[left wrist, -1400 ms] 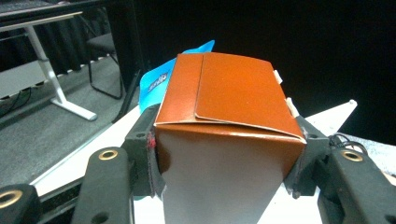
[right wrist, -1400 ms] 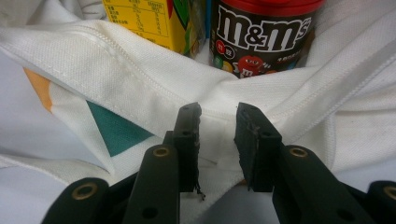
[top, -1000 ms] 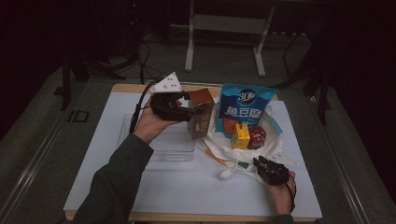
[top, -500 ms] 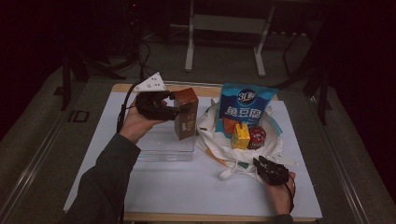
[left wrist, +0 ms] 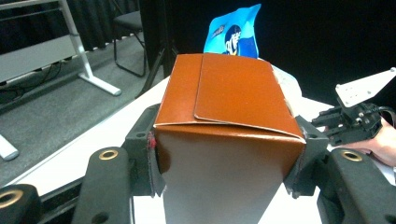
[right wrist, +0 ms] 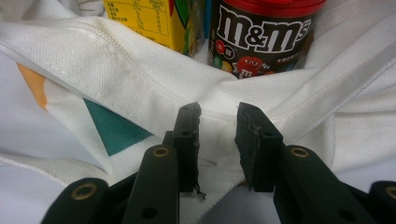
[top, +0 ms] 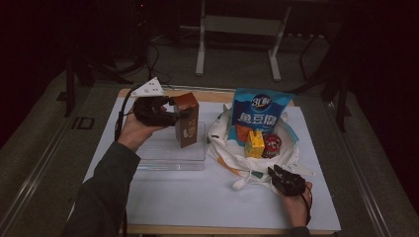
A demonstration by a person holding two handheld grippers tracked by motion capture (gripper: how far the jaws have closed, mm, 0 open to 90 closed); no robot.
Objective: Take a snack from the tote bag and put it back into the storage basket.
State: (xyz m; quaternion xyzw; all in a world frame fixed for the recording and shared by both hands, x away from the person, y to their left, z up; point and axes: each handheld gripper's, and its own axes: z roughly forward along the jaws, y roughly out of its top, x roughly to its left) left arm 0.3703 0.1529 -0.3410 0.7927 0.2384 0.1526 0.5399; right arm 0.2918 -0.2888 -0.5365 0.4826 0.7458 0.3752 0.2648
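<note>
**Carton carried left, over the tray**

Leftward since the earlier frames: left gripper (top: 170, 112) and its brown carton (top: 187, 119) have shifted away from the bag toward the table's left, and now hang above the clear tray (top: 168, 159). Right gripper (top: 277, 174) has kept its place

- Carton sits squarely between the left jaws, upright, its folded top facing the left gripper view's camera; pads press on both side walls just below the top edge. Jaws clamped on the carton (left wrist: 224, 135)
- Carton well apart from the bag; blue snack pouch (top: 259, 116) stands behind the bag's contents
- Right gripper at the near edge of the white cloth bag (top: 232, 158); the right gripper view shows its jaws part-closed, with a fold of the bag's cloth (right wrist: 140, 70) running between them. Pads look to bear on the hem, but whether they truly pinch it I cannot tell
- Inside the bag, just beyond those jaws: yellow box (right wrist: 144, 21) and M&M's tub (right wrist: 261, 37), side by side
</note>
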